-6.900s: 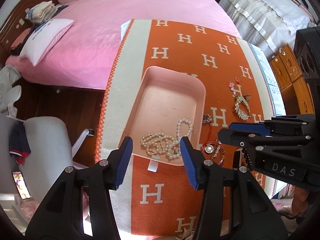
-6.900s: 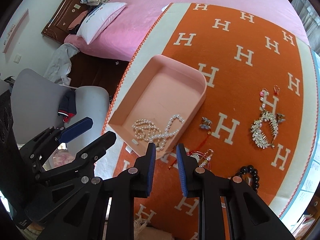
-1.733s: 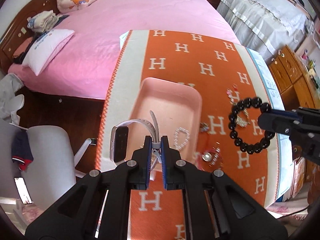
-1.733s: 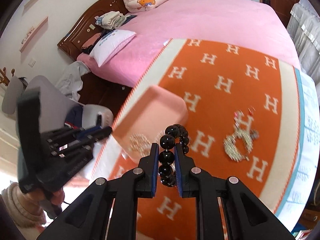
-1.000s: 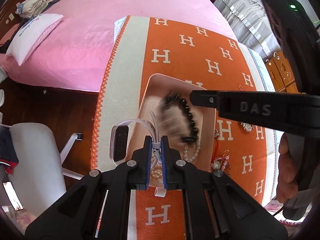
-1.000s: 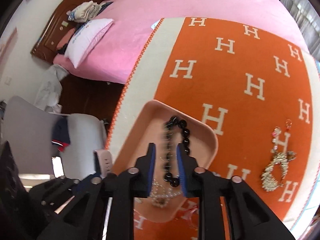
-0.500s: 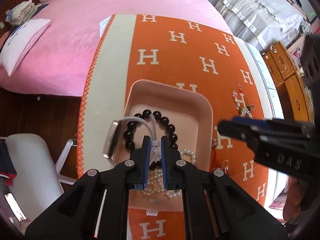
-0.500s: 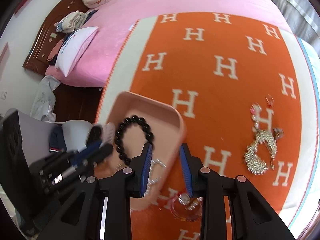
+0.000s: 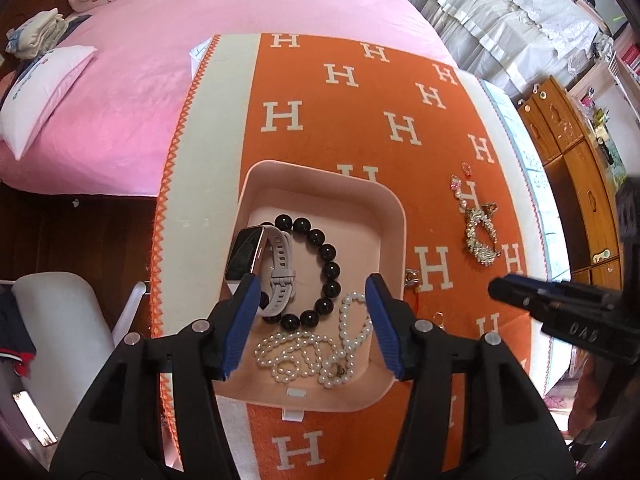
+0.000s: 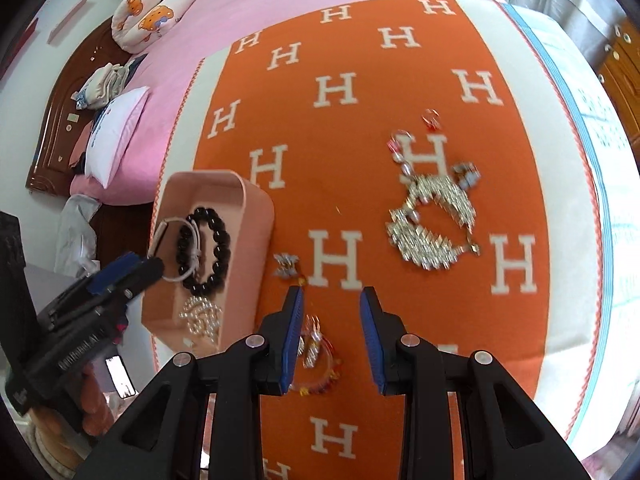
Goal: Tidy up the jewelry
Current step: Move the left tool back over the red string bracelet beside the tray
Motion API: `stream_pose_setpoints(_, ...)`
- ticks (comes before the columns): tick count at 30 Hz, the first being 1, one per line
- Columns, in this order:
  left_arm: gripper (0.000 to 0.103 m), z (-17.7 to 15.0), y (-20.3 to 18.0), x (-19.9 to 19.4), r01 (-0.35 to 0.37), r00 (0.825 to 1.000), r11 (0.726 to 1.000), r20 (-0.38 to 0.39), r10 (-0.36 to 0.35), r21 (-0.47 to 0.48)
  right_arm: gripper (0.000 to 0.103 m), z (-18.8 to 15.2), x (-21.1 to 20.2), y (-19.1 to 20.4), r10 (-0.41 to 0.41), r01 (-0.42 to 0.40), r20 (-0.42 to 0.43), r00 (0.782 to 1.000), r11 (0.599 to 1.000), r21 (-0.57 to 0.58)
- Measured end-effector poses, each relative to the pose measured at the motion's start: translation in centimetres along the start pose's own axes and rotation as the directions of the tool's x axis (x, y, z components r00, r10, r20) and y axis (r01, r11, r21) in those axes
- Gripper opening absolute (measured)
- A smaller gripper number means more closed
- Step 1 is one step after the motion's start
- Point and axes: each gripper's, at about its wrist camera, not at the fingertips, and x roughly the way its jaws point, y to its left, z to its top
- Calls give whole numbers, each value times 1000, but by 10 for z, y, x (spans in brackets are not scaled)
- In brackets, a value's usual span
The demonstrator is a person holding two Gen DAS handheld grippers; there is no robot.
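A pink tray (image 9: 394, 216) sits on the orange H-pattern blanket (image 9: 304, 80). In it lie a grey smartwatch (image 9: 256, 258), a black bead bracelet (image 9: 326, 252) and a pearl necklace (image 9: 316, 354). My left gripper (image 9: 310, 322) is open and empty just above the tray's near part. My right gripper (image 10: 330, 334) is open and empty over the blanket, right of the tray (image 10: 252, 208). A red string bracelet with charms (image 10: 316, 354) lies by its left finger. A small butterfly clip (image 10: 286, 264) and a rhinestone necklace (image 10: 434, 222) lie ahead.
Pink bead earrings (image 10: 400, 152) lie beyond the rhinestone necklace. The blanket covers a pink bed (image 9: 132, 80). A grey chair (image 9: 60, 320) stands at the left, wooden drawers (image 9: 576, 184) at the right.
My left gripper has opened and let the smartwatch go into the tray. My right gripper, which had dropped the black bracelet there, has moved right over the blanket and opened wider.
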Motion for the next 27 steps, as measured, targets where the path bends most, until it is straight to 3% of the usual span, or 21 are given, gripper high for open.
stream_pose_setpoints(9, 52, -20, 14, -52, 52, 995, 999, 85, -52, -4, 29, -37, -16, 2, -15, 16, 18, 1000, 999, -46)
stream_pose_setpoints(17, 52, -48, 28, -91, 40, 990, 999, 139, -39, -7, 29, -56, -42, 0, -12, 18, 72, 997, 997, -73)
stream_pose_setpoints(27, 52, -77, 30, -94, 22, 989, 999, 146, -17, -30, 29, -77, -48, -3, 3, 3, 75, 997, 997, -77)
